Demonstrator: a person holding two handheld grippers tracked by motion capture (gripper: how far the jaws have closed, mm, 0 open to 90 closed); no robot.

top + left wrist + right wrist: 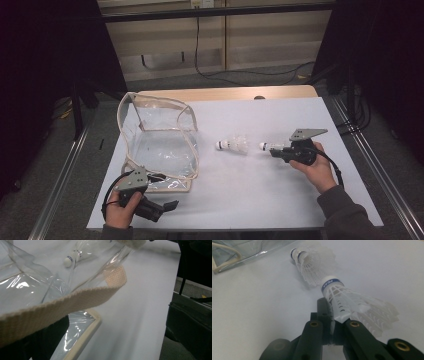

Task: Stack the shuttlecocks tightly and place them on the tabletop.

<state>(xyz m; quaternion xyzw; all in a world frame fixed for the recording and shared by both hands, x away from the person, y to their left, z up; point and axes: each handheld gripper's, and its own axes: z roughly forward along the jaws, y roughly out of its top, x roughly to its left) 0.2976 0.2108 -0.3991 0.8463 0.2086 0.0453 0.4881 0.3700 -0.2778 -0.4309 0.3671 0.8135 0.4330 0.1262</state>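
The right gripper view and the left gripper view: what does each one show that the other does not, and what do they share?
Right gripper view alone: the right gripper, its black fingers shut on the skirt of a white plastic shuttlecock with a blue band.

Left gripper view alone: the cream woven strap of the clear plastic bag with cream edging, close across the picture, and a dark case beside the table.

Both: that bag, the white table sheet, and the nested white shuttlecocks lying on it.

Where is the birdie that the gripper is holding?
In the high view the held shuttlecock is on the table's right side, pinched in the right gripper, beside the loose shuttlecocks, with the clear bag farther left.
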